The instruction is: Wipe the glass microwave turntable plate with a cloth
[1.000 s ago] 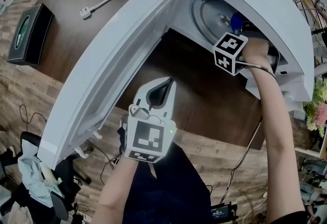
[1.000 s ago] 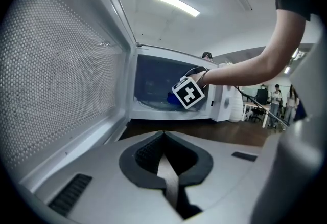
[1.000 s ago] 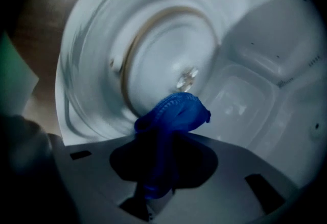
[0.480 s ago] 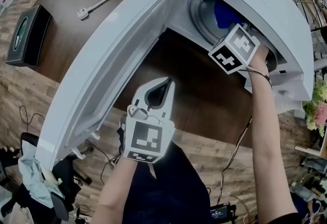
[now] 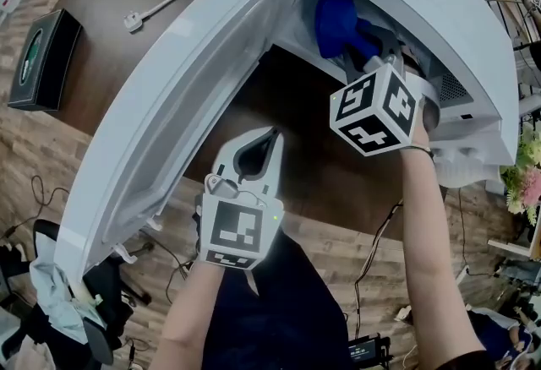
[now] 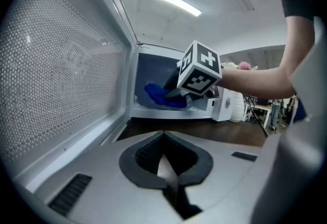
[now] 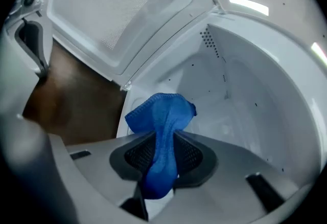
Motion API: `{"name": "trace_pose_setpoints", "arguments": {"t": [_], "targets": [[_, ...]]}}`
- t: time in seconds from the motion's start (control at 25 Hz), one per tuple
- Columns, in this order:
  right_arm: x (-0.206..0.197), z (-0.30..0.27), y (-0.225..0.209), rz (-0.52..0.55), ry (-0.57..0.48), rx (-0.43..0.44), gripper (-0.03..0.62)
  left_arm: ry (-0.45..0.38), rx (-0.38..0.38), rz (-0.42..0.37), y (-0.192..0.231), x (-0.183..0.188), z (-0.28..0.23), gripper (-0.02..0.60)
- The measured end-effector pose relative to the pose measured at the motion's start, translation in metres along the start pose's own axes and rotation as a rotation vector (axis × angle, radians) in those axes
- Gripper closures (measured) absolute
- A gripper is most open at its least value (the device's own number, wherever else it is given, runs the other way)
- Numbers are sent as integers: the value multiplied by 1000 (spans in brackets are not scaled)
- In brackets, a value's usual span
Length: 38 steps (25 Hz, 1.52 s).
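The white microwave (image 5: 439, 13) stands on the brown table with its door (image 5: 169, 106) swung open to the left. My right gripper (image 5: 365, 51) reaches into the cavity, shut on a blue cloth (image 5: 336, 20). In the right gripper view the cloth (image 7: 161, 115) bunches up between the jaws of that gripper (image 7: 162, 151), against the cavity's white walls. The cloth hides most of the glass turntable plate. My left gripper (image 5: 270, 136) is shut and empty, hovering over the table in front of the door. From the left gripper (image 6: 164, 164), the cloth (image 6: 163, 96) lies low in the cavity.
A black tissue box (image 5: 46, 47) sits at the table's far left. A white plug with its cable (image 5: 135, 19) lies behind the door. Bare table (image 5: 321, 165) stretches in front of the oven. Flowers (image 5: 526, 174) stand at the right edge.
My right gripper has swept the cloth leftward across the cavity and rolled, so its marker cube now shows other faces. The left gripper has stayed put.
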State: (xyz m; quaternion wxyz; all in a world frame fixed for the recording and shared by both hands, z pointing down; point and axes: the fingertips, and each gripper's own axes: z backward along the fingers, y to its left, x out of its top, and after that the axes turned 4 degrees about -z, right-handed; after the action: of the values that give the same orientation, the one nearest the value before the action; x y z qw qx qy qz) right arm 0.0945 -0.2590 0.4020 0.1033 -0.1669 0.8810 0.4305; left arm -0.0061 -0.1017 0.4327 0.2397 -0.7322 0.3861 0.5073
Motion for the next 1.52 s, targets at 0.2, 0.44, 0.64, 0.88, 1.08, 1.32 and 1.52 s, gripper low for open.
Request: {"name": "trace_pose_setpoints", "arguments": {"t": [0.2,0.44,0.64,0.88,1.08,1.32,1.52], "targets": [[2,-9,11,171,38,-24,503,7,1,6,-2,-4,-1,577],[-4,-14,20,434,97,-55,508,9,-1,10,-4,-5,-4,577],[-7,-9,21,520,101,-81,510,9,2,10,-5,-4,-5,577],[-24,-7,19,587,150,-92,510,12,6,9,-4,-5,-7,577],[-41,-5,15,616,200,-82,510,11,3,7,-7,-2,-10,577],[-68,0,11,700,321,-80,511,13,-1,6,-8,0,-12,577],[-86,1,8,746,417,-67,513,15,-5,5,-9,-1,-13,577]]}}
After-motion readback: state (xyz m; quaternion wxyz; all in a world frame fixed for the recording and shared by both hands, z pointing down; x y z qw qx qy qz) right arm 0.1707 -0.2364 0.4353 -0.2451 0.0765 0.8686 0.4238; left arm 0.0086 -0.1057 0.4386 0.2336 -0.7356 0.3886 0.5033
